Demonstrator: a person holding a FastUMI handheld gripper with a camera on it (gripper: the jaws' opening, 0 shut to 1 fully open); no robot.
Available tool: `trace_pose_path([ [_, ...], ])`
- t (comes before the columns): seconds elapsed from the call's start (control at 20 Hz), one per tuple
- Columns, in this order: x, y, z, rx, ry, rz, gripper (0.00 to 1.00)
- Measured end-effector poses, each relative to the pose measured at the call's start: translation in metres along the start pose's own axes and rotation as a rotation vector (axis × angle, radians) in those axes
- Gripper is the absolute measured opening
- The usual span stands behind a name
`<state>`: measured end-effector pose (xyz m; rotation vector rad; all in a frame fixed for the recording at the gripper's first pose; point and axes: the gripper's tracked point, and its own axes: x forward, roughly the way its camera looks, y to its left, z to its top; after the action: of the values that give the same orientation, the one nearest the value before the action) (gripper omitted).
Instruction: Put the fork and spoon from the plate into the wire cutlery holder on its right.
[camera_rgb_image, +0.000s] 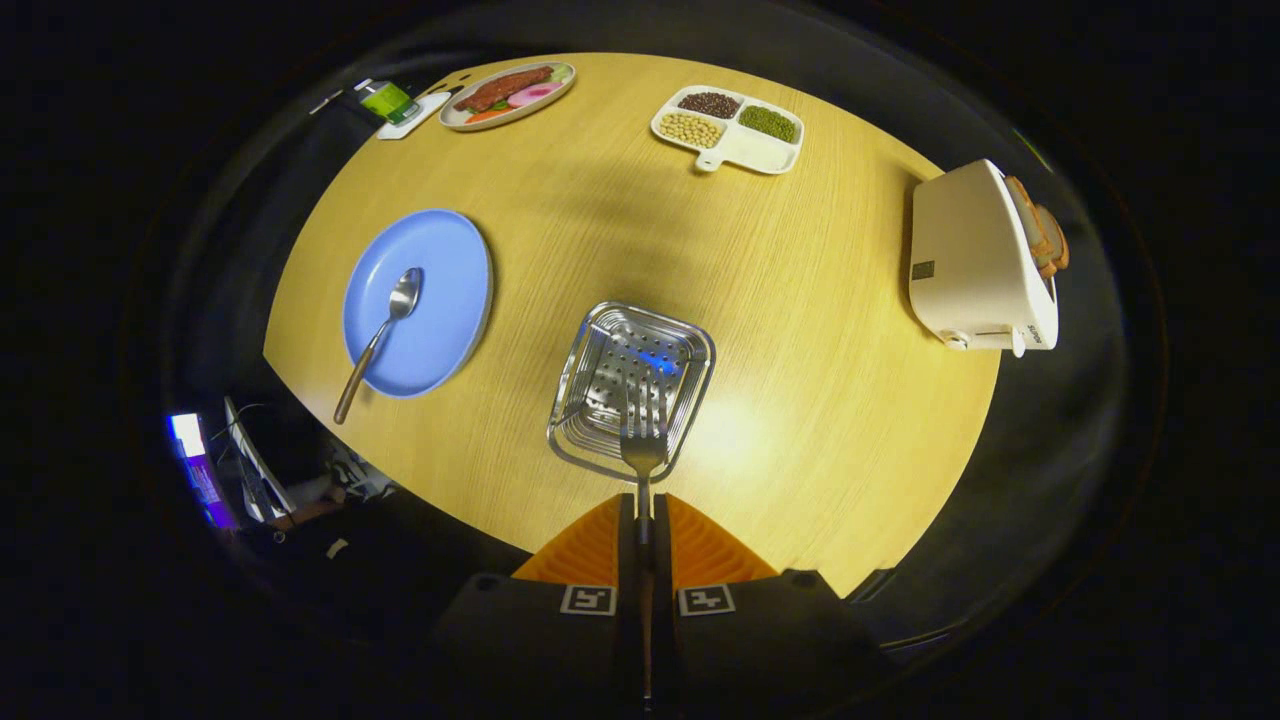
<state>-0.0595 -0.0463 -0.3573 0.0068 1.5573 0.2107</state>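
The gripper (645, 525) hangs high over the near edge of the round wooden table (820, 300), looking down on it. Its two orange fingers (700, 550) are pressed together on the handle of the fork (643, 445), which sticks straight out ahead of them, tines forward. The fork's head lies over the near rim of the holder (632, 385), a square, perforated metal basket standing near the middle of the table, toward its near edge. Whether the tines touch the holder or hang above it cannot be told.

The spoon (380, 335) lies on the blue plate (450, 270), bowl toward the middle of the plate, its handle running out over the plate's near rim. The plate sits by the table's left edge, well apart from the holder.

At the far edge stand a white divided tray (745, 148) with beans in three of its sections and, further left, an oval dish (508, 95) with food. Beside that dish is a small green container (390, 100) on a white mat. A white toaster (975, 265) with bread in its slots stands at the right edge.
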Motion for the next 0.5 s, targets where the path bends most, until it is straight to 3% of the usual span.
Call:
trace_pose_path([
  [0.25, 0.022, -0.003, 0.014, 0.019, 0.094, -0.036, 0.08],
  [0.5, 0.026, 0.003, 0.026, 0.001, 0.142, -0.020, 0.08],
])
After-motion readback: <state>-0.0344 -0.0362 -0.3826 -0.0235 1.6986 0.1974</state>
